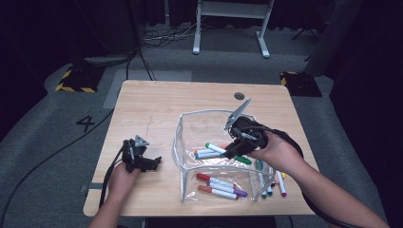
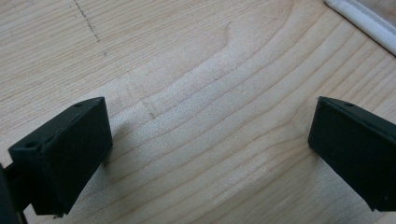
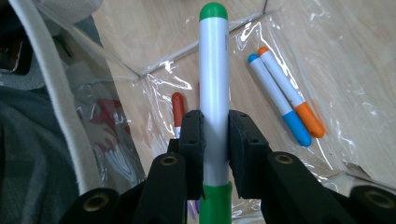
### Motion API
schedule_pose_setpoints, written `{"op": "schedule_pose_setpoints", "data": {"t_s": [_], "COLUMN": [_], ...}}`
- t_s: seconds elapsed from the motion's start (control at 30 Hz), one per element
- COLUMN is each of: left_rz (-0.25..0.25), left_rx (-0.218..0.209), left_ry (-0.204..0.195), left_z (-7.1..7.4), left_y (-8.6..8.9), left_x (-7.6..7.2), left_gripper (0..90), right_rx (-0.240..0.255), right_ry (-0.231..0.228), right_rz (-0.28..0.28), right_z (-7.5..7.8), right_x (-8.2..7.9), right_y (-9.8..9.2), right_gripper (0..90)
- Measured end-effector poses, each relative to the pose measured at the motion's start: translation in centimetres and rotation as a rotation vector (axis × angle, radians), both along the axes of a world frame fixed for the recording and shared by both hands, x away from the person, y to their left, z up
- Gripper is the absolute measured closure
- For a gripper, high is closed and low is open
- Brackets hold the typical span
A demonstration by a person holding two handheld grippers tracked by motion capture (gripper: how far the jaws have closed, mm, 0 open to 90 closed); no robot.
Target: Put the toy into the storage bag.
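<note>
Marker work is under way, and we go from the left side across. Left gripper [image 1: 151,164] sits low on the bare table [image 1: 142,118], well left of the pouch [image 1: 177,142], jaws spread wide with nothing but wood grain between them in its own view; the white piping of the pouch's rim [image 2: 359,23] just peeks into that view's top corner. That hand looks parked.

Moving right: the clear pouch stands open on top, and on its floor lie a blue marker [image 3: 279,99] and an orange marker [image 3: 294,93] side by side, touching, plus a red-capped one [image 3: 178,108] partly hidden behind the jaws. Right gripper [image 1: 234,151] is over the mouth of the pouch, clamped tight on the green marker [image 3: 214,84] at mid-barrel. The marker's long axis runs straight out along the jaws, cap end pointing away toward the pouch floor.

Here's the relation that counts: the green marker hangs above the pouch, not resting on its floor, so my call is a drop in beside the blue and orange pair. More markers [image 1: 221,186] lie near the front of the pouch, and a few loose ones [image 1: 278,183] off its right end, nearest the right hand.
</note>
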State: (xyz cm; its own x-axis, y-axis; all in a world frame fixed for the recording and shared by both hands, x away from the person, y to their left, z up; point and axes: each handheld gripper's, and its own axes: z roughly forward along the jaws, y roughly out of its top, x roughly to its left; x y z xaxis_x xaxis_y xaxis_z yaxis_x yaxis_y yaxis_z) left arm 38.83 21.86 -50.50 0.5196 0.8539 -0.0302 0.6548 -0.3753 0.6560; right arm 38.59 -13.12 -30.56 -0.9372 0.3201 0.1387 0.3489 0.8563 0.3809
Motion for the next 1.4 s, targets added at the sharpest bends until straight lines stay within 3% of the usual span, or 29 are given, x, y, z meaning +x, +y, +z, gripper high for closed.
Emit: {"op": "schedule_pose_setpoints", "data": {"t_s": [0.53, 0.8, 1.03, 1.2, 1.4], "left_rz": [-0.001, -0.005, -0.010, -0.012, -0.014], "left_rx": [0.001, 0.001, -0.001, -0.001, 0.002], "left_ry": [-0.002, 0.001, -0.003, -0.002, -0.003], "left_z": [0.0, 0.0, 0.0, 0.0, 0.0], "left_y": [0.0, -0.1, -0.1, -0.1, -0.1], "left_x": [0.0, 0.0, 0.0, 0.0, 0.0], "left_gripper": [0.0, 0.0, 0.0, 0.0, 0.0], "right_rx": [-0.091, -0.193, -0.262, -0.305, -0.358], "right_ry": [0.079, 0.133, 0.134, 0.174, 0.191], "right_rz": [0.057, 0.101, 0.151, 0.140, 0.133], "right_z": [-3.9, -5.7, -6.8, -7.8, -8.9], "right_x": [0.1, 0.0, -0.2, 0.2, 0.5], "right_y": [2.4, 3.7, 4.3, 4.7, 5.0], "right_gripper": [76.1, 76.0, 76.0, 76.0, 76.0]}}
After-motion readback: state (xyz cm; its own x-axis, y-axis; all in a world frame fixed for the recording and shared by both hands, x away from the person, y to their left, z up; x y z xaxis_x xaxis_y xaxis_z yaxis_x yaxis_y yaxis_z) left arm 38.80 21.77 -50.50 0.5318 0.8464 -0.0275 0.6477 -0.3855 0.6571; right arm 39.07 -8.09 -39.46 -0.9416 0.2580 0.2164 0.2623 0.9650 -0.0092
